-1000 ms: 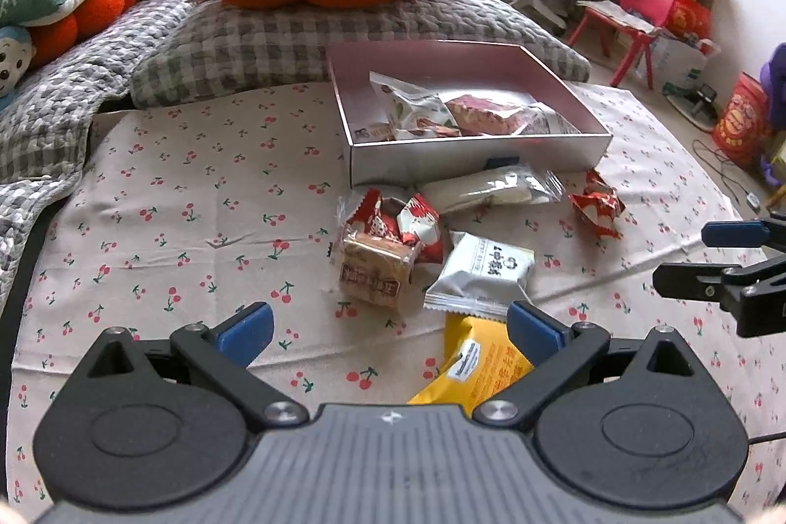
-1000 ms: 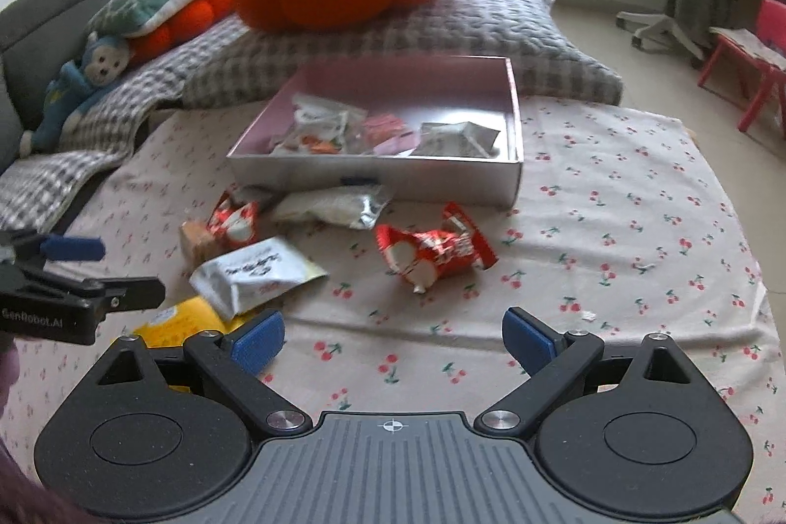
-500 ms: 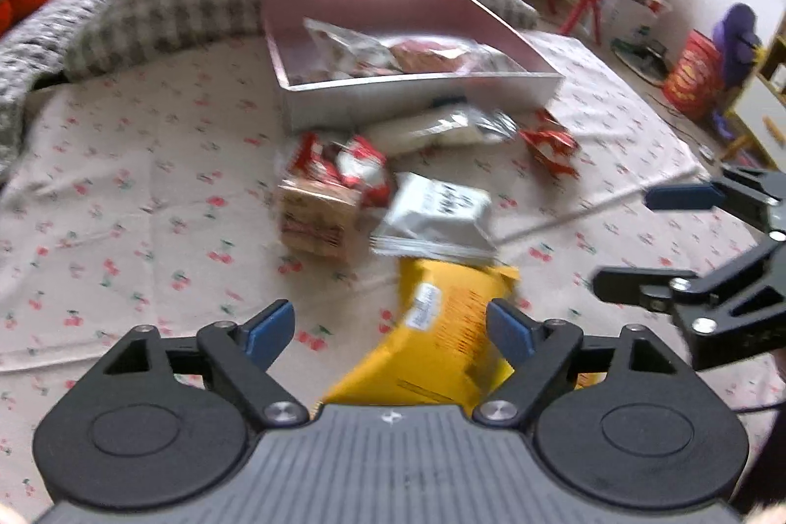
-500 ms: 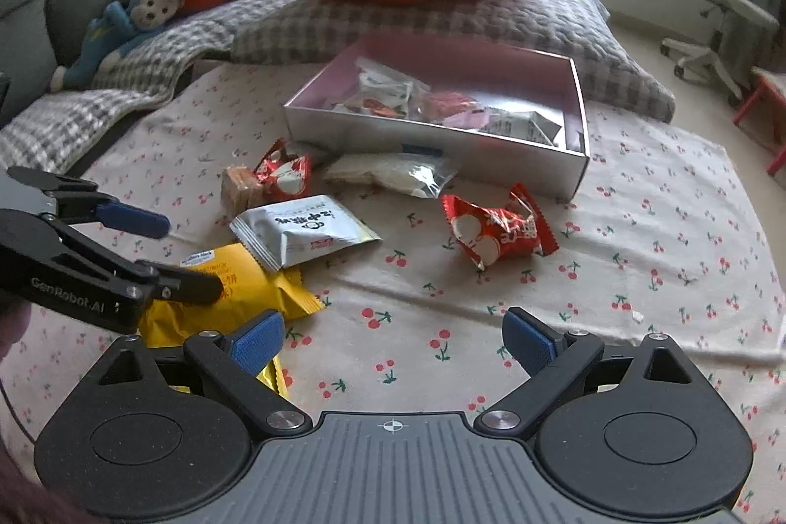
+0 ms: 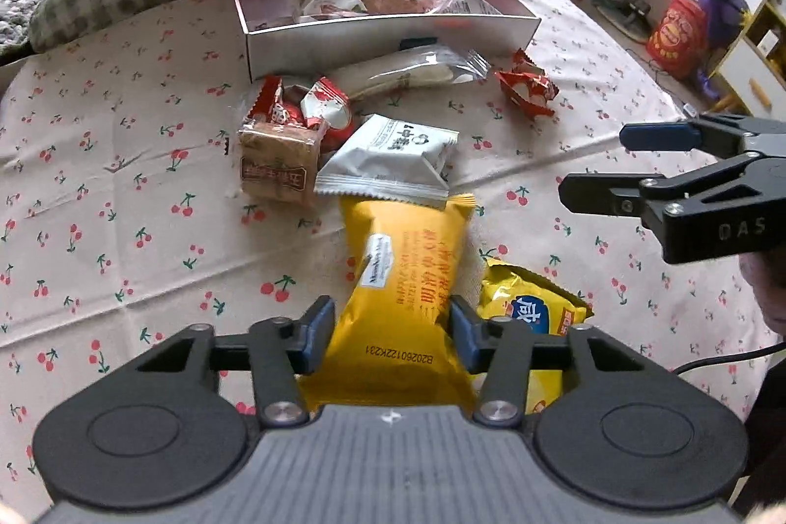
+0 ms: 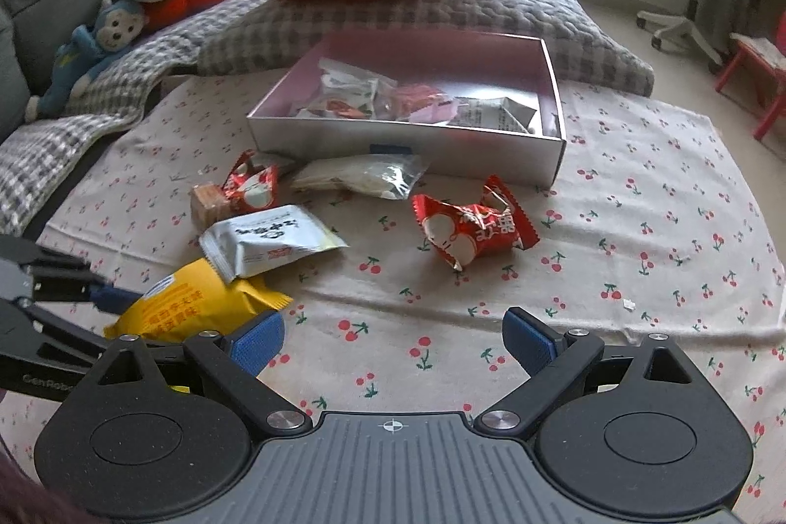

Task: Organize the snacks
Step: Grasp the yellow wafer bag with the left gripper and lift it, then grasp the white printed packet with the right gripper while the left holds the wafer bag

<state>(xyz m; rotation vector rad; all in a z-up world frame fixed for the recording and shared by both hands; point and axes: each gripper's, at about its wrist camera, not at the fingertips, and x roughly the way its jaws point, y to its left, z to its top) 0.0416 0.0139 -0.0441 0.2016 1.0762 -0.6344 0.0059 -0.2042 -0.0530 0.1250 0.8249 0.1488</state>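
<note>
Two blue-padded fingers of the left gripper (image 5: 390, 335) have just been closing and now sit narrowed against the sides of a long yellow foil snack packet (image 5: 403, 278), which runs forward between them; both pads touch its flanks, so I judge the grip taken or nearly so. Just right of those fingers lies a second yellow crinkled packet with a blue label (image 5: 533, 310), partly under the first. Directly ahead of the fingertips, the held packet's far end tucks under a white-and-grey pillow packet (image 5: 393, 163).

The right gripper (image 6: 393, 340) hangs with its fingers spread wide over bare cherry-print cloth (image 6: 638, 278), nothing between them.

To do this step well, I would squeeze only until the foil stops sliding, lift straight up so the white packet slips off rather than drags, then carry forward to the shallow pink-lined cardboard box (image 5: 393, 45) beyond the pile.

Outside the box I count seven snacks: two yellow, one white-grey, one brown biscuit block (image 5: 277, 165), one clear long wrapper (image 5: 407, 69) touching the box wall, and two red-and-white crinkled packets (image 6: 471, 229). Inside are roughly four; the overlap makes that uncertain.
</note>
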